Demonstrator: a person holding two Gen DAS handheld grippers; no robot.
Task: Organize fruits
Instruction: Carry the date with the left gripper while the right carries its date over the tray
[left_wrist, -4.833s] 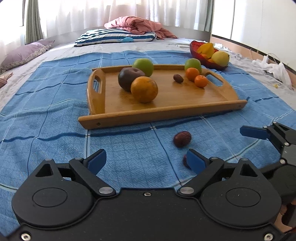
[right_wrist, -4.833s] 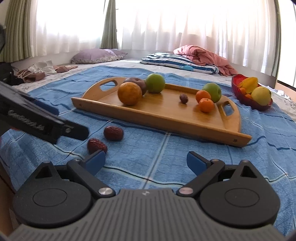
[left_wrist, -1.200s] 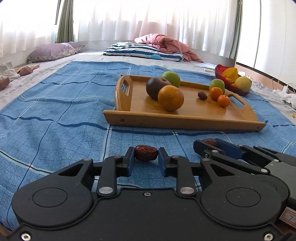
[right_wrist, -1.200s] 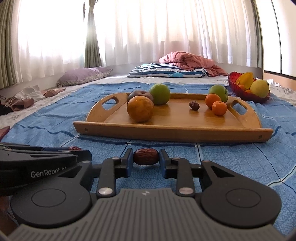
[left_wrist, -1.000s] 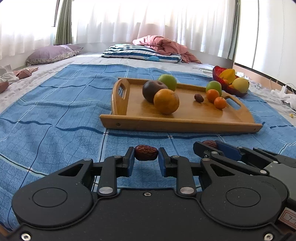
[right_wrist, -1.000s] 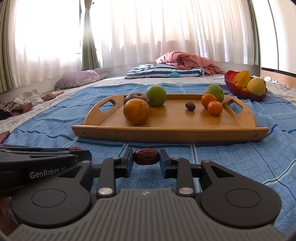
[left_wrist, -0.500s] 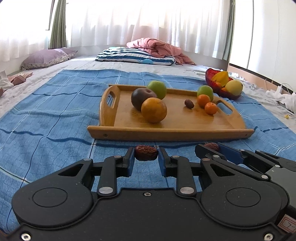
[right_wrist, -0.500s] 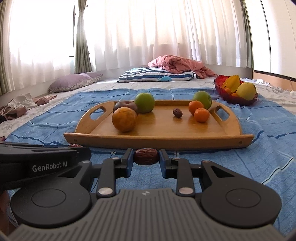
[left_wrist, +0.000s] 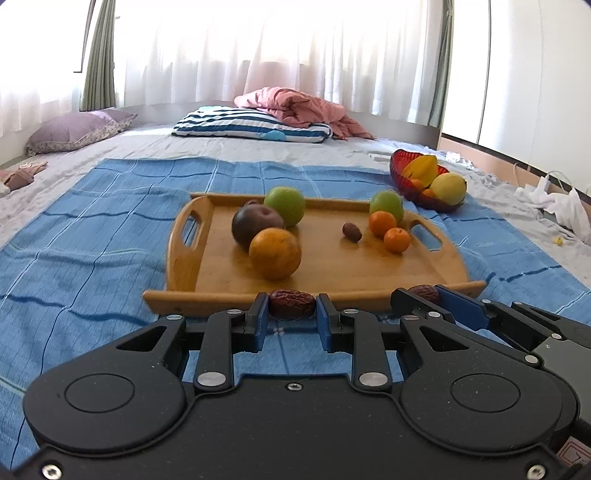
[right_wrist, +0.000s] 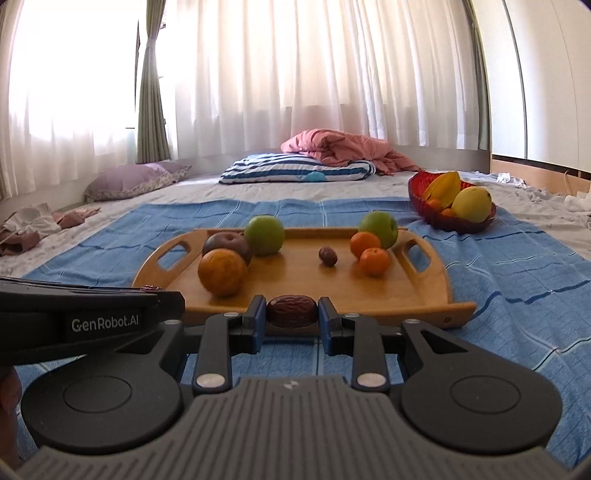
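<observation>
On the bed's blue blanket (left_wrist: 92, 240), both left tongs (left_wrist: 291, 308) and right tongs (right_wrist: 291, 312) each clench one red date, apparently bound for the wooden tray (left_wrist: 369, 266).

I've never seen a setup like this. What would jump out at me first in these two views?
Probably the black tongs up close: the left tongs and the right tongs each pinch a wrinkled dried date between blue pads. Just beyond lies a wooden tray with oranges and green apples on a blue blanket, and a red fruit bowl sits at its far right.
</observation>
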